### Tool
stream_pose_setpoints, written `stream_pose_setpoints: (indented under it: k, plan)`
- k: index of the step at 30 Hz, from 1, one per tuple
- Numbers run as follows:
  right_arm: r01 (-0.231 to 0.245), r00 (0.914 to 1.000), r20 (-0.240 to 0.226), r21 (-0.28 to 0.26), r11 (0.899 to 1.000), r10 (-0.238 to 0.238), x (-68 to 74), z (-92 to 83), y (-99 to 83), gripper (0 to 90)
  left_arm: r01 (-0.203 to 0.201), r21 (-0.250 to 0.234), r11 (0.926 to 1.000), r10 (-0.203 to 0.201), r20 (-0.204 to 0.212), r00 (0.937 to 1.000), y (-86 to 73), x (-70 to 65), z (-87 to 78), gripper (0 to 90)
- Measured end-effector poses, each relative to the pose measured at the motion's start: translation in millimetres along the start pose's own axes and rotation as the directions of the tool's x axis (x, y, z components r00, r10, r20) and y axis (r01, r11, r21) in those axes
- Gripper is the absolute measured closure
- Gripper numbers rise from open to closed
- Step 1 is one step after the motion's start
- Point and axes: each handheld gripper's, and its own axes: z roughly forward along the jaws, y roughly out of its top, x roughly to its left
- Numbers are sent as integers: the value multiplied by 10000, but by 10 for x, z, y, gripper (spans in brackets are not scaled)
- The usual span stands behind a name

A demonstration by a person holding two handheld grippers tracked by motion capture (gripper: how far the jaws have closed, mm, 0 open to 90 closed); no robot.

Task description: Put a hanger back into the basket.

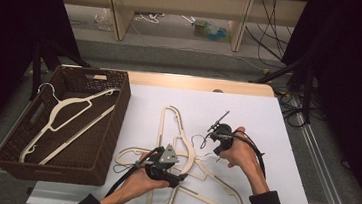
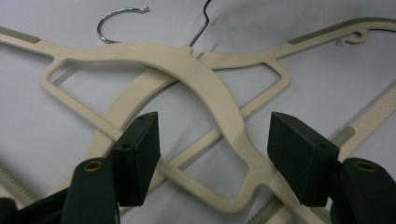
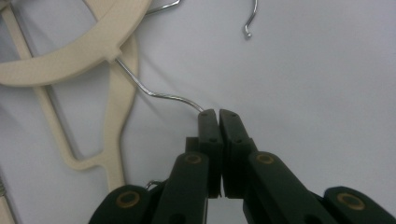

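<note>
Two claws: right claw (image 3: 219,114) pinches a hanger hook (image 3: 159,95); left claw (image 2: 212,140), wide, probably straddles the hanger's shoulder (image 2: 219,100).

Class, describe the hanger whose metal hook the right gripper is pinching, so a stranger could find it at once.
Start at the white table, right of the brown wicker basket, where cream plastic hangers lie in a crossed pile. The hanger is the one on top, its arched neck nearest the right gripper. Unlike its neighbours, its wire hook runs straight into that gripper's shut jaws.
</note>
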Motion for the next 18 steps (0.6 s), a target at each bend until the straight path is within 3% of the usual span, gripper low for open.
stream_pose_setpoints:
  k: [7,8,10,18]
  plan:
    - [71,9999,80,-159,9998,-70,20,-78,12,892,74,482,9988,-70,-87,9999,114,-28,121,409]
    - [63,10000,68,-176,9998,-62,23,-93,14,892,-96,588,9982,105,-147,9998,131,-16,134,409]
    - [105,9999,105,-314,9995,-102,30,-117,19,892,163,740,9971,-163,-14,9999,156,-22,176,450]
    - [111,9999,24,-316,9994,-110,53,-147,31,892,480,824,9954,-486,47,9988,175,-2,180,582]
